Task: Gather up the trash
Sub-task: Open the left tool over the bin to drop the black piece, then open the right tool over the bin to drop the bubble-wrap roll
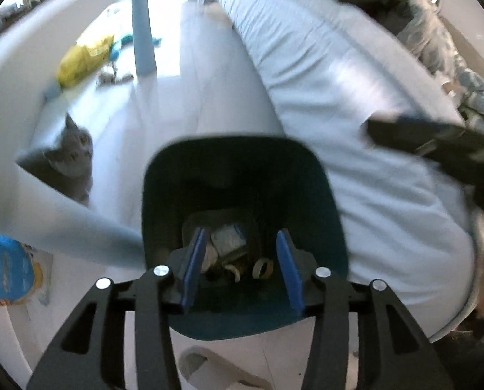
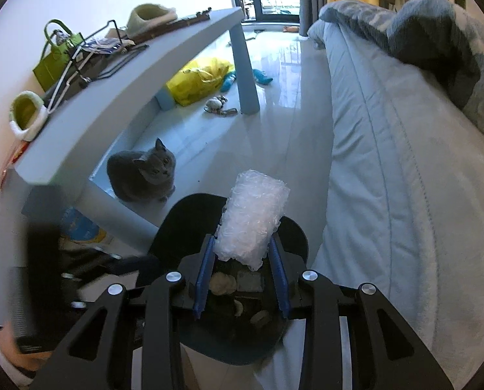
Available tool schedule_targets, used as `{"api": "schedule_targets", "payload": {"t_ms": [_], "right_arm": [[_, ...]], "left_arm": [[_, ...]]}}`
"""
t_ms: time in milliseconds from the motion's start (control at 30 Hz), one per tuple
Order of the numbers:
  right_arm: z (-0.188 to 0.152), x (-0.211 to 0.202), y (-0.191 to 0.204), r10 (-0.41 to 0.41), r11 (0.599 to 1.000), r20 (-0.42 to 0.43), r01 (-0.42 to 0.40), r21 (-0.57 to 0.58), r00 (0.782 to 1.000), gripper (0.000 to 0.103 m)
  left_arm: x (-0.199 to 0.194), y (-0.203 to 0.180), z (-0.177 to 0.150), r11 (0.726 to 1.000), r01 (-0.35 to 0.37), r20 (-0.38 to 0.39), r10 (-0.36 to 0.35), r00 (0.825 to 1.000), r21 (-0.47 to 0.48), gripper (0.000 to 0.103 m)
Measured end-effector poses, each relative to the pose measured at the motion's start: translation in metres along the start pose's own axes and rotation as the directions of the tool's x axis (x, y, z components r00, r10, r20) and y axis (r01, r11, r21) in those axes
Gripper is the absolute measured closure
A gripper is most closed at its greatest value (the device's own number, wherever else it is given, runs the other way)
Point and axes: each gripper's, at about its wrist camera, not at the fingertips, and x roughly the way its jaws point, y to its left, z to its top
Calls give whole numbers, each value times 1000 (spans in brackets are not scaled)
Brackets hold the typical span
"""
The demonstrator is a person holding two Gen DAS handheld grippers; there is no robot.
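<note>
A dark teal trash bin (image 1: 326,214) stands on the floor between the table and the bed, with paper scraps and a tape roll (image 1: 262,268) inside. My left gripper (image 1: 241,243) is open and empty, right above the bin's mouth. My right gripper (image 2: 242,243) is shut on a piece of clear bubble wrap (image 2: 251,217) and holds it upright over the same bin (image 2: 190,214). The right gripper (image 1: 443,149) also shows as a dark blurred shape in the left wrist view.
A grey cat (image 2: 144,172) sits under the pale blue table (image 2: 118,97), close to the bin. A yellow bag (image 2: 199,79) and toys lie on the floor beyond. The bed (image 2: 404,169) runs along the right. A blue packet (image 1: 4,269) lies at left.
</note>
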Motion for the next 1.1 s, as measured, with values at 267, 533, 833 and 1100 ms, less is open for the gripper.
{"api": "schedule_targets", "payload": {"t_ms": [267,533,833,1100], "right_arm": [[-16,34,2,-3,1000,-73,4,10,997,69],[-37,71,18,21,1000,-166,-23,-9,986,69],[-73,105,36,-8,996,-268,-15,-84,963,68],[-83,103,35,-19,993,-260,-13,-120,965,60]], "left_arm": [[-72,-9,14,998,-39,221,28,975,47,46],[-127,-18,29,998,-32,362,13,932,48,48],[-173,-43,32,998,-10,476,-23,879,67,56],[-201,-61,37,996,-37,554,-16,832,85,63]]}}
